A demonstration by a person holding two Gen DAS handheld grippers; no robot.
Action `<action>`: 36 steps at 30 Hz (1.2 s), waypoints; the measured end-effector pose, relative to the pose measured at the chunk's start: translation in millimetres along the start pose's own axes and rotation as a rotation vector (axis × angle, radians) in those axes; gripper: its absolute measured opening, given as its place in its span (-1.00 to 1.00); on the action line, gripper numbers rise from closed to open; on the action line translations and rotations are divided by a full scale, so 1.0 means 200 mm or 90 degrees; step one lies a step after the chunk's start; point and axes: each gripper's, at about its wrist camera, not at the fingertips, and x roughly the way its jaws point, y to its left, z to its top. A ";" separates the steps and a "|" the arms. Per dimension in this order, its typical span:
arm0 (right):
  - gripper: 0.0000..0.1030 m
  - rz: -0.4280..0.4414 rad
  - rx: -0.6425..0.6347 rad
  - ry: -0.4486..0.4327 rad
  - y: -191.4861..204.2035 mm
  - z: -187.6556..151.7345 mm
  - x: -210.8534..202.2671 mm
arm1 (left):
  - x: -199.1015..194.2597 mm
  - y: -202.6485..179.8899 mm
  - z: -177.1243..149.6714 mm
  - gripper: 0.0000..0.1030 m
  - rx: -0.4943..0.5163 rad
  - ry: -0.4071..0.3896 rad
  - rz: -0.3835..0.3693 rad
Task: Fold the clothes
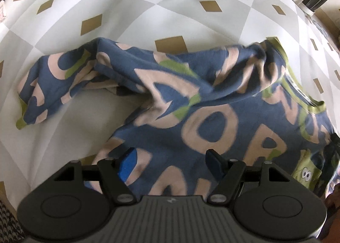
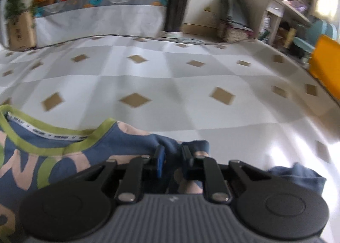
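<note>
The right tool (image 2: 172, 158) is pinching a bunched bit of the shirt (image 2: 63, 158) at the shoulder, just right of the green collar (image 2: 53, 136); its jaws are standing narrow with blue fabric between them. The left tool (image 1: 170, 160) is hovering with its jaws wide over the shirt's (image 1: 201, 120) chest print, with nothing visibly gripped.

The shirt is lying crumpled on the checked cloth of the table (image 1: 127, 9), in the lower centre of the left wrist view. One sleeve (image 1: 53, 86) is trailing out toward 9 o'clock and the collar (image 1: 297, 86) is sitting toward 3 o'clock. Long axis: hard to say with all the bunching, but collar-to-hem seems to be running roughly from 2 o'clock toward 7 o'clock, with the hem out of view under the tool. In the right wrist view the collar is opening toward 10 o'clock.

Doing this step well, as I judge it:
- keep the right pinch on the shoulder seam, not on a loose fold
- get the left tool onto the opposite shoulder or the sleeve root
- pull the two apart to flatten the body before creasing
- watch for the twisted sleeve getting trapped underneath
</note>
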 end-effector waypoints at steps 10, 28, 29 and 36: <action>-0.26 -0.032 0.018 -0.025 0.00 0.08 -0.08 | -0.02 0.06 0.05 0.35 -0.023 -0.021 0.012; -0.07 0.181 -0.005 0.056 0.02 0.02 -0.32 | -0.09 0.04 0.08 0.35 -0.008 -0.039 -0.014; -0.06 0.175 -0.011 0.054 -0.02 0.02 -0.34 | -0.09 0.03 0.07 0.35 -0.004 -0.038 -0.017; -0.01 0.094 0.036 0.059 -0.46 -0.02 -0.45 | -0.12 -0.14 -0.01 0.35 0.068 -0.043 -0.030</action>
